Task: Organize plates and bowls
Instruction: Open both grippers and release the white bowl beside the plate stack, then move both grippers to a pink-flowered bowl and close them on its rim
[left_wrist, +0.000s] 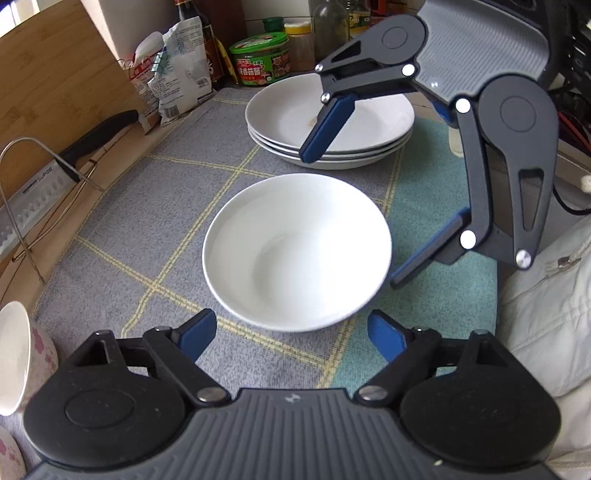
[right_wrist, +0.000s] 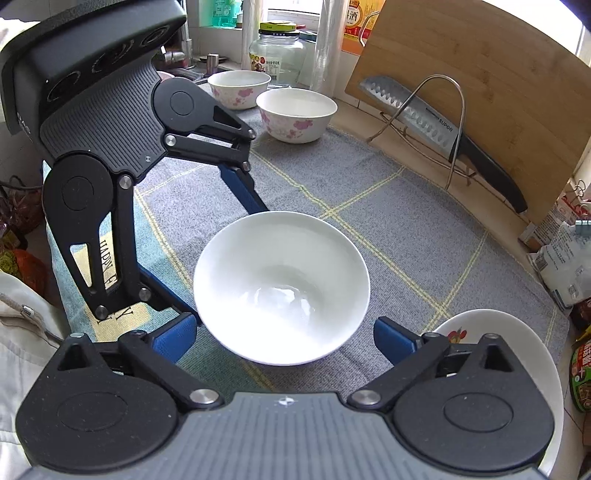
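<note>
On cloth, white bowl upright, mouth upward

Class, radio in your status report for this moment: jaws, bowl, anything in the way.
Left gripper open, right gripper open. Plain white bowl on the cloth, free of both. Plate stack beyond; nothing in the way.

"SUPOR" on the knife blade, "HAPPY F…" partly hidden on the cloth.

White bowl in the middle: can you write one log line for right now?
plain white ceramic bowl: on grey checked cloth, not held | left gripper: open | right gripper: open | stack of white plates: behind bowl
</note>
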